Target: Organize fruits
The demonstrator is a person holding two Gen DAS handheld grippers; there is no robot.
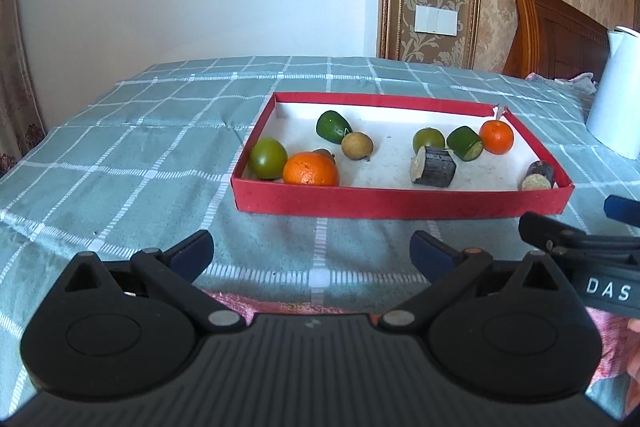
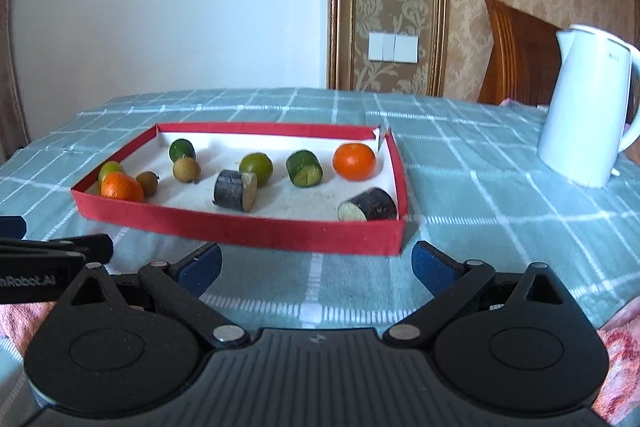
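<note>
A red tray (image 1: 400,205) (image 2: 240,233) with a white floor lies on the checked cloth. In it are two oranges (image 1: 311,169) (image 1: 496,137), two green round fruits (image 1: 268,158) (image 1: 428,140), two green cut pieces (image 1: 333,126) (image 1: 465,143), two dark sugarcane chunks (image 1: 434,166) (image 1: 538,177) and brown longans (image 1: 357,145). My left gripper (image 1: 312,251) is open and empty, just in front of the tray. My right gripper (image 2: 316,261) is open and empty, in front of the tray's near right corner, beside the left one.
A white kettle (image 2: 582,111) (image 1: 618,95) stands on the cloth right of the tray. A wooden headboard (image 2: 516,55) is behind it. A pink towel (image 1: 280,305) lies under the grippers at the near edge.
</note>
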